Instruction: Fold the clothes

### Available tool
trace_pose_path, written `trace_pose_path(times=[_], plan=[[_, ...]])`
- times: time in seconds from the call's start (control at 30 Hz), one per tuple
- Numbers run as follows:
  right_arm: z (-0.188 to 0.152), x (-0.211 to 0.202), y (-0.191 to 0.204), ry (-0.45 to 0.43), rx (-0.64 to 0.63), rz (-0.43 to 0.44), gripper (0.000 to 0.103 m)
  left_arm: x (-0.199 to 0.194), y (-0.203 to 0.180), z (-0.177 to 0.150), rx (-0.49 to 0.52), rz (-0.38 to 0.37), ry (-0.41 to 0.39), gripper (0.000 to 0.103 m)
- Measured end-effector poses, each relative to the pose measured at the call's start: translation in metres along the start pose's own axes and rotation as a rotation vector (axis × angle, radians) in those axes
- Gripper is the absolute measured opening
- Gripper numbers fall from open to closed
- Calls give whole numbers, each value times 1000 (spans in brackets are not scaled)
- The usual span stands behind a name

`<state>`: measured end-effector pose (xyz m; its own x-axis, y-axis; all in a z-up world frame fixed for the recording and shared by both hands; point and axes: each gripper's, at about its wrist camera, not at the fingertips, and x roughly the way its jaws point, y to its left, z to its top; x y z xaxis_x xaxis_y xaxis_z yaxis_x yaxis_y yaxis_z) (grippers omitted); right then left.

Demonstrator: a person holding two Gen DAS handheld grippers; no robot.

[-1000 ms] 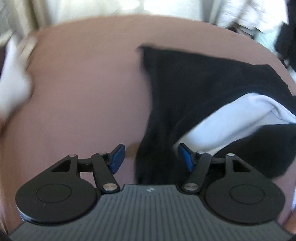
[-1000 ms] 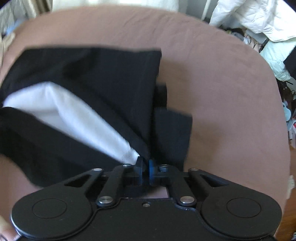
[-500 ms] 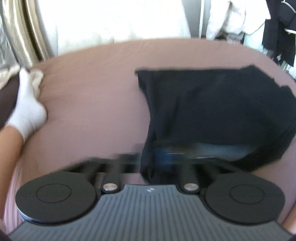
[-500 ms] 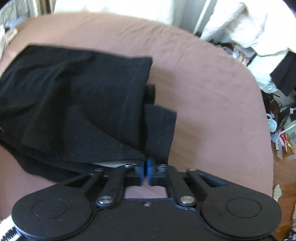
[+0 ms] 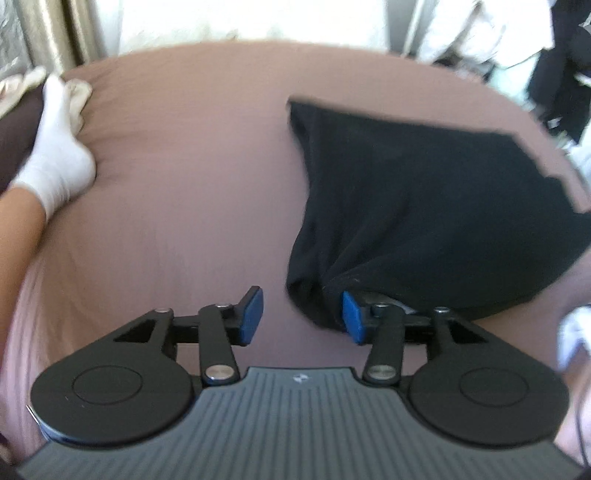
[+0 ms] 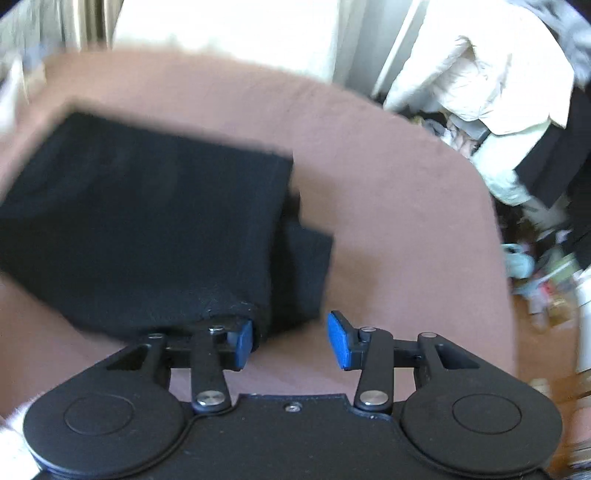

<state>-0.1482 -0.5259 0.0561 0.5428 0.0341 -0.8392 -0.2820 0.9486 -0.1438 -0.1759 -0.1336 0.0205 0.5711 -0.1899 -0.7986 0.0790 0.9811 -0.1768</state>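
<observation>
A black garment (image 5: 424,206) lies folded on a mauve-brown bed sheet (image 5: 184,206). My left gripper (image 5: 302,317) is open, and the garment's near left corner hangs between its blue pads, touching the right one. In the right wrist view the same black garment (image 6: 147,229) lies left of centre with a sleeve (image 6: 306,266) sticking out on its right. My right gripper (image 6: 290,341) is open, and the garment's near right corner rests against its left pad.
A foot in a white sock (image 5: 59,147) presses on the sheet at the far left. White and black clothes (image 6: 491,88) hang or pile beyond the bed's right edge. Clutter (image 6: 543,280) lies on the floor there. Curtains (image 5: 221,18) stand behind the bed.
My right gripper was shut on the garment's corner and has opened. The left gripper closed briefly and is open again. The white inner layer is now covered by black cloth.
</observation>
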Motion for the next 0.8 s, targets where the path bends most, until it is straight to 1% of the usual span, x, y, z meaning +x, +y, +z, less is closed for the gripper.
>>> trace_pose_path(times=[0.03,0.1,0.13,0.17,0.2,0.27,0.3,0.37,0.4,0.43,0.47,0.5,0.53,0.57,0.63,0.67,0.7,0.77,0.8], plan=[[5,-7,-5,-41,42,56,48,-16,7,8,-27,-85,-29,63],[17,-16,-15,-115,141,185,50,-32,22,24,-120,-254,-65,73],[24,-17,-21,-143,190,244,54,-39,29,32,-168,-337,-81,73],[33,-13,-27,-144,261,291,57,-41,30,39,-169,-332,-86,73],[43,-8,-34,-144,332,338,62,-41,28,47,-158,-304,-87,73],[61,1,-46,-145,474,430,62,-29,21,62,-96,-213,-63,73],[71,5,-53,-145,545,477,62,-18,19,71,-74,-185,-51,73],[86,4,-58,-188,615,517,62,12,24,85,-88,-166,-27,73],[95,12,-60,-184,629,511,66,28,28,92,-98,-158,-16,73],[104,20,-62,-179,643,505,72,44,32,97,-113,-136,-15,71],[114,28,-64,-175,657,499,73,60,37,102,-130,-111,-17,70],[118,41,-59,-137,663,467,73,77,42,107,-146,-86,-19,69],[124,59,-60,-98,672,445,73,90,44,109,-164,-75,-18,67],[125,77,-60,-56,687,413,73,101,45,112,-181,-92,-16,66],[116,110,-61,-9,751,368,73,119,39,115,-179,-118,-13,66],[107,126,-59,0,769,352,73,128,36,116,-177,-130,-12,66],[96,140,-57,8,782,306,73,138,32,118,-174,-142,-11,66],[77,161,-55,31,795,254,73,145,29,119,-138,-96,-16,67],[70,171,-56,39,806,266,72,151,30,120,-146,-89,-19,68]])
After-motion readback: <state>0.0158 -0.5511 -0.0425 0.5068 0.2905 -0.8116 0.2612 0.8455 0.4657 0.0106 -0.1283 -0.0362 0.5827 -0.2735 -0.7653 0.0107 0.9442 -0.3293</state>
